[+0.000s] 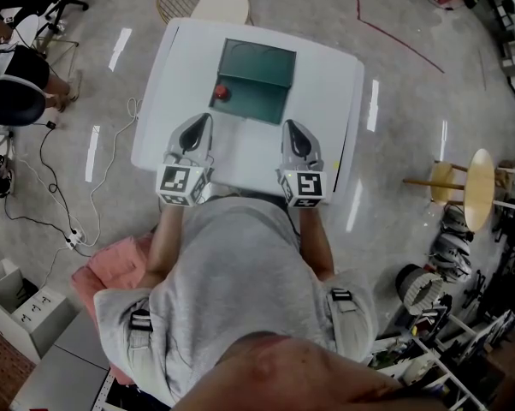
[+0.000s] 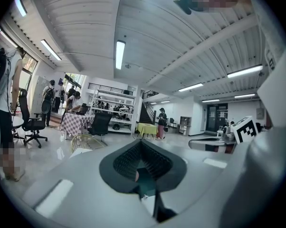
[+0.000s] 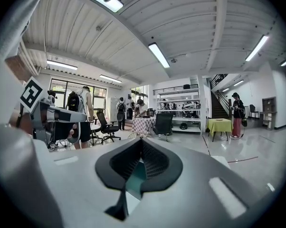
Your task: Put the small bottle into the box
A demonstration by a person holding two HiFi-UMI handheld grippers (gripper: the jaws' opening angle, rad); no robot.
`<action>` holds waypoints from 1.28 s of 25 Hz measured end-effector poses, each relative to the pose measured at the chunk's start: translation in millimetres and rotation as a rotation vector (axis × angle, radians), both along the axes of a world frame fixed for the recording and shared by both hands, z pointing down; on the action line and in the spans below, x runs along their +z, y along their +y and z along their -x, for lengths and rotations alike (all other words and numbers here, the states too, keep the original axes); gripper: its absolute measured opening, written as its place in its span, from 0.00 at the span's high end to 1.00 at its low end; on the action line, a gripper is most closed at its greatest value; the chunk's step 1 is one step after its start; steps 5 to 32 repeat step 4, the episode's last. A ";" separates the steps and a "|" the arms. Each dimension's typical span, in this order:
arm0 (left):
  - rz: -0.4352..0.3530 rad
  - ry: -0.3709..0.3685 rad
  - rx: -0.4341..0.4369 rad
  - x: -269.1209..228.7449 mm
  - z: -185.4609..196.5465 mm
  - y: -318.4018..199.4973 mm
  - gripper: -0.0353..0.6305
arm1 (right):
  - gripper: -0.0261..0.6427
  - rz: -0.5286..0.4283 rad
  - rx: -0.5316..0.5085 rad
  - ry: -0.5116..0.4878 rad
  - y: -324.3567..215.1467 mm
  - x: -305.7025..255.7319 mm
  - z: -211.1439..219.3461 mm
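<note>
White worktop point(image 1: 339, 92) carries an open green box point(image 1: 257, 58) near its middle. The small bottle point(image 1: 221, 92), showing red, sits at the box's left side, within its outline. Left gripper point(image 1: 204, 120) and right gripper point(image 1: 289, 125) rest side by side at the worktop's near edge, apart from the box and pointing towards it. Both sets of jaws are closed together, with nothing held between them.

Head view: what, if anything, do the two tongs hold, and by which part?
Nothing is held: left tongs and right tongs are shut, empty, apart from the small bottle at the green box.
</note>
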State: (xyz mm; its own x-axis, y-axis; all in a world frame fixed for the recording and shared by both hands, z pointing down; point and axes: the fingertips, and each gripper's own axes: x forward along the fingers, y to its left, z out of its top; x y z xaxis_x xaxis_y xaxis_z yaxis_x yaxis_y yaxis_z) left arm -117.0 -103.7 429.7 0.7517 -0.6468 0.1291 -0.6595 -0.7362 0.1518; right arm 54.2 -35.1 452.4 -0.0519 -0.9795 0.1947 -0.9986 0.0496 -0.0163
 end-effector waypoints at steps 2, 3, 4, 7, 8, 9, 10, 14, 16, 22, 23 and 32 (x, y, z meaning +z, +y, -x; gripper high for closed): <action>-0.001 0.002 0.002 1.4 0.6 -0.3 0.93 | 0.96 -0.001 -0.001 0.002 -0.8 0.0 0.7; -0.001 0.001 0.002 1.7 1.3 -0.7 0.93 | 0.96 -0.002 -0.002 0.002 -1.4 0.0 1.2; 0.000 0.000 0.001 1.9 1.9 -1.3 0.93 | 0.96 -0.002 -0.002 0.002 -2.0 0.0 1.8; 0.000 0.000 0.001 1.9 1.9 -1.3 0.93 | 0.96 -0.002 -0.002 0.002 -2.0 0.0 1.8; 0.000 0.000 0.001 1.9 1.9 -1.3 0.93 | 0.96 -0.002 -0.002 0.002 -2.0 0.0 1.8; 0.000 0.000 0.001 1.9 1.9 -1.3 0.93 | 0.96 -0.002 -0.002 0.002 -2.0 0.0 1.8; 0.000 0.000 0.001 1.9 1.9 -1.3 0.93 | 0.96 -0.002 -0.002 0.002 -2.0 0.0 1.8; 0.000 0.000 0.001 1.9 1.9 -1.3 0.93 | 0.96 -0.002 -0.002 0.002 -2.0 0.0 1.8; 0.000 0.000 0.001 1.9 1.9 -1.3 0.93 | 0.96 -0.002 -0.002 0.002 -2.0 0.0 1.8; 0.000 0.000 0.001 1.9 1.9 -1.3 0.93 | 0.96 -0.002 -0.002 0.002 -2.0 0.0 1.8; 0.000 0.000 0.001 1.9 1.9 -1.3 0.93 | 0.96 -0.002 -0.002 0.002 -2.0 0.0 1.8; 0.000 0.000 0.001 1.9 1.9 -1.3 0.93 | 0.96 -0.002 -0.002 0.002 -2.0 0.0 1.8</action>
